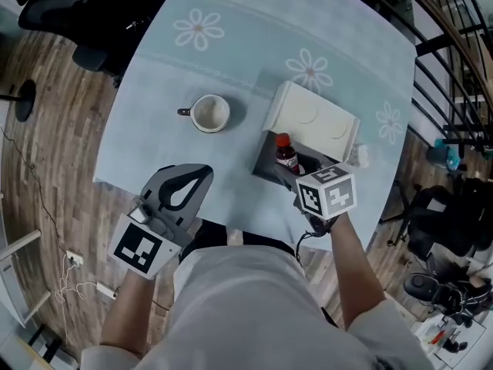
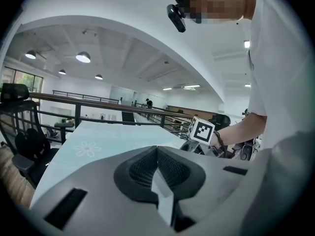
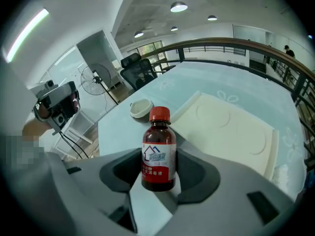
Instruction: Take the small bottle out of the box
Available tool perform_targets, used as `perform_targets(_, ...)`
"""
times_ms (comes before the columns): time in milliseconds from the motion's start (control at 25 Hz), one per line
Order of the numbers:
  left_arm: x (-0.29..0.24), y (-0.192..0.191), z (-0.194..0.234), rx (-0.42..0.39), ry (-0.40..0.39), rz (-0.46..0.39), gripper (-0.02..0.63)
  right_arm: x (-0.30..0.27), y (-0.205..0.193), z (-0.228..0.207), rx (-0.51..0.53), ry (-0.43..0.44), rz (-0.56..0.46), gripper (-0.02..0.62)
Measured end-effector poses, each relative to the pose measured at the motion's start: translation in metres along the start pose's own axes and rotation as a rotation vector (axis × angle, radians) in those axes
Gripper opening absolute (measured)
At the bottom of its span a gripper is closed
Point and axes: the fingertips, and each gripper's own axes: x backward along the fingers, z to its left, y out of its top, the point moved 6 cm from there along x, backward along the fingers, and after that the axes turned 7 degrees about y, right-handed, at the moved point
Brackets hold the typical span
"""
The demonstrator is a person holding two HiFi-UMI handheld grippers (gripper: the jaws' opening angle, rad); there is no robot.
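A small brown bottle (image 1: pixel 286 154) (image 3: pixel 159 149) with a red cap and a red-and-white label stands upright between the jaws of my right gripper (image 1: pixel 293 165) (image 3: pixel 158 181), which is shut on its lower body. In the head view the bottle is over the open dark box (image 1: pixel 264 168), whose cream lid (image 1: pixel 316 122) (image 3: pixel 231 129) leans back behind it. I cannot tell whether the bottle's base is clear of the box. My left gripper (image 1: pixel 202 174) (image 2: pixel 160 181) hovers over the table's near left edge, shut with nothing in it.
A white cup (image 1: pixel 209 113) (image 3: pixel 141 107) stands left of the box on the pale blue flowered tablecloth (image 1: pixel 231 45). A small white object (image 1: pixel 360 156) lies beside the lid's right end. Office chairs (image 1: pixel 85 10) and a railing (image 1: pixel 454 60) surround the table.
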Motion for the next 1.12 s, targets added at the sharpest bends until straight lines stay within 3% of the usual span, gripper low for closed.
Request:
perform_targets(560, 0.000, 0.040, -0.035, -0.094, -0.002, -0.030, 0.020, 0.067, 0.031, 0.025, 0.041, 0.059, -0.229, 0.229)
perform_targets(1120, 0.011, 0.060, -0.058, -0.146, -0.004, -0.057, 0.021, 0.108, 0.038, 0.047, 0.075, 0.072, -0.362, 0.229)
